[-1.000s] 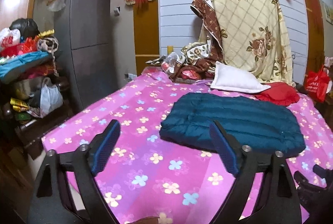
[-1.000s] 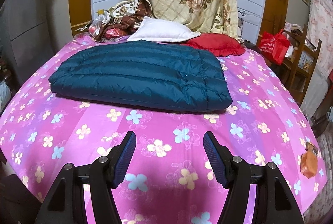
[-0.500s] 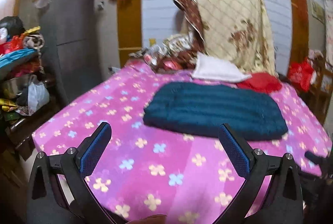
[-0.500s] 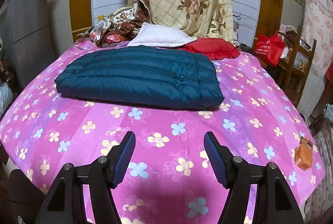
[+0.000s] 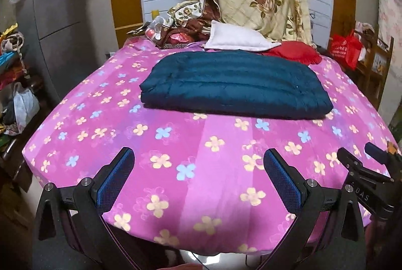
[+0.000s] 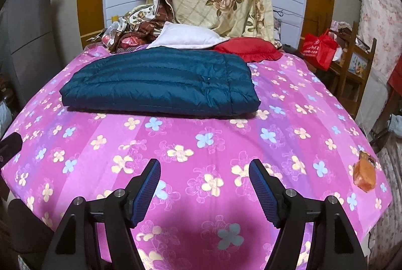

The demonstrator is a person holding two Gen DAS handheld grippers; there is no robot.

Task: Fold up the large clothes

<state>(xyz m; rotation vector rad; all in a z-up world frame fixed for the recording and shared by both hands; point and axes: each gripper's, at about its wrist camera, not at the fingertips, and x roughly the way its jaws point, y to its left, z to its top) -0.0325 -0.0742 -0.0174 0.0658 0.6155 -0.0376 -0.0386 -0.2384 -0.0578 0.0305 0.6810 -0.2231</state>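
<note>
The dark teal quilted jacket (image 5: pixel 236 86) lies already folded flat on the far half of the bed (image 5: pixel 176 169), just before a white pillow (image 5: pixel 238 40) and red cushion (image 5: pixel 294 52). The left tool (image 5: pixel 198 182) hangs released and empty over the bed's near edge; the right tool (image 6: pixel 204 188), also empty, hovers likewise, well short of the garment, probably because the fold looks complete.

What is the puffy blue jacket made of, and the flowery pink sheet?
The blue jacket looks like thin, slightly shiny nylon or polyester over soft filling; stitched rows make puffy ridges. Whether it's down, I can't tell. The pink sheet looks like matte woven cotton or a blend, printed with flowers, lying smooth.
</note>
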